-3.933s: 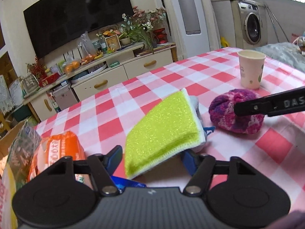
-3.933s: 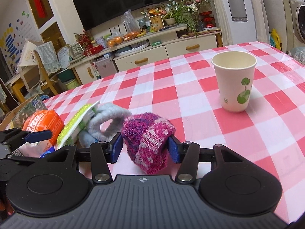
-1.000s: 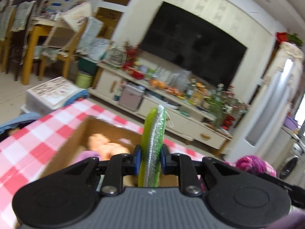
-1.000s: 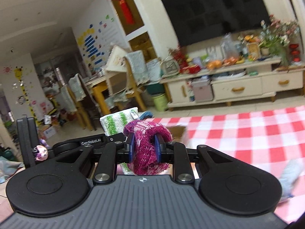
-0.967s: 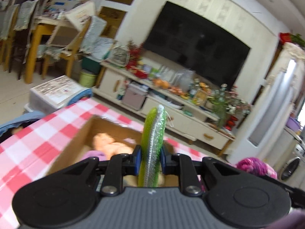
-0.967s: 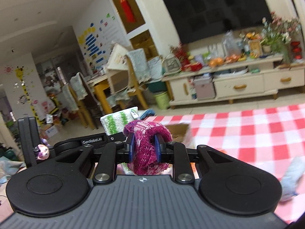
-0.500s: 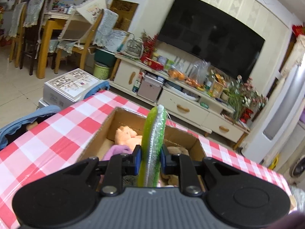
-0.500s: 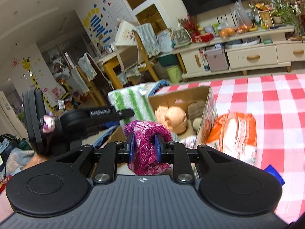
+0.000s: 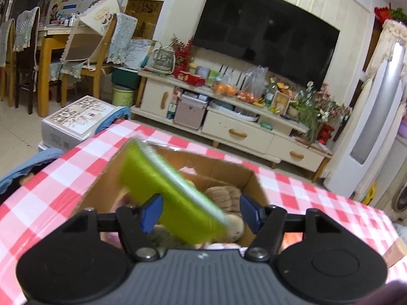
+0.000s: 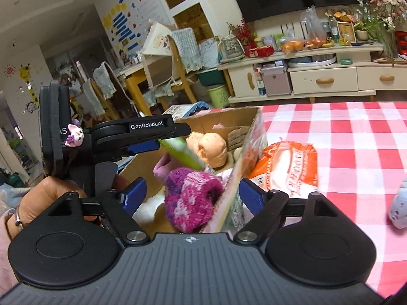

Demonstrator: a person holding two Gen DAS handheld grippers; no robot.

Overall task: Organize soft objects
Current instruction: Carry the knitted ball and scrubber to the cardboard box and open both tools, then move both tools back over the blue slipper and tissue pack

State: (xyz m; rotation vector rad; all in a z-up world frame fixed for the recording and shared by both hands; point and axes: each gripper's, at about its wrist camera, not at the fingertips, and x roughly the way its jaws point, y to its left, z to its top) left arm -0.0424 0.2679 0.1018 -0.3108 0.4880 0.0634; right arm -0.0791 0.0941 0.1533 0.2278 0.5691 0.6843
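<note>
An open cardboard box stands on the red-checked table and holds several soft toys. My left gripper is open above it. The green sponge cloth is blurred and tilted between the jaws, falling free into the box; it also shows in the right wrist view. My right gripper is open over the box's near right wall. The pink-purple knitted ball drops loose between its jaws. The left gripper shows from the side over the box.
A peach plush doll and a brown knitted piece lie in the box. An orange packet lies right of the box. A light blue soft item sits at the right edge. The table edge is at left.
Both grippers have opened since half a second ago. The green cloth and the knitted ball have been let go and are falling into the box.
</note>
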